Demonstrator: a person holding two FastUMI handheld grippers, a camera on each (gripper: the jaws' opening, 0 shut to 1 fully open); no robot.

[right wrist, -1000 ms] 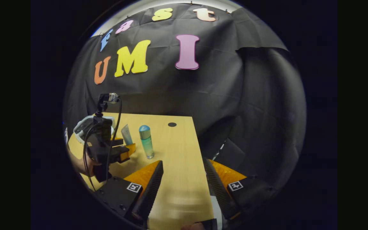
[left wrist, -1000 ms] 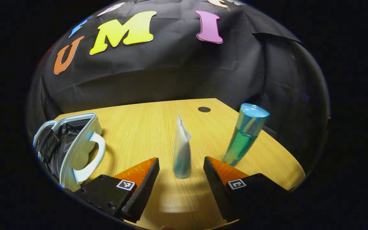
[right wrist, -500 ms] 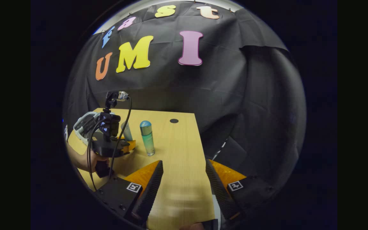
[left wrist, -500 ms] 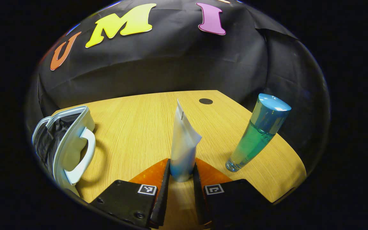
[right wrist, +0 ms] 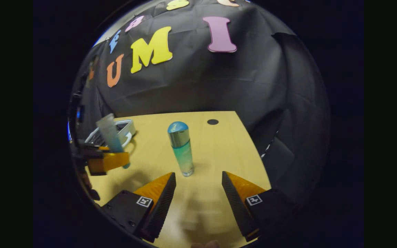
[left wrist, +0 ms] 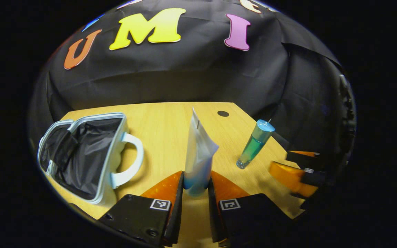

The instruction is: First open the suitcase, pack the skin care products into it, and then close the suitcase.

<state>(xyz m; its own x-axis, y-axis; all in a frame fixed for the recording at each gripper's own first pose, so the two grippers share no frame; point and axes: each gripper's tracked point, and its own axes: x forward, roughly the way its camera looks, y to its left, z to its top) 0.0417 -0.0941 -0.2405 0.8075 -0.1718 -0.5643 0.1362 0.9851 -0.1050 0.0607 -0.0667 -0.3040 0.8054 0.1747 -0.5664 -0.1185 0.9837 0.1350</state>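
Left gripper (left wrist: 195,193) clenched on tube (left wrist: 198,155), right gripper (right wrist: 198,193) released nr bottle (right wrist: 182,151); best carry upright w/ firm grip to open suitcase (left wrist: 81,155), frame left.

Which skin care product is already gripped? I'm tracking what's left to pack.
The white tube, clamped between the left gripper fingers. The blue-capped bottle stands free on the table.

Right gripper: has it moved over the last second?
Yes. The right gripper has closed in on the bottle, which now stands just ahead of its open fingers.
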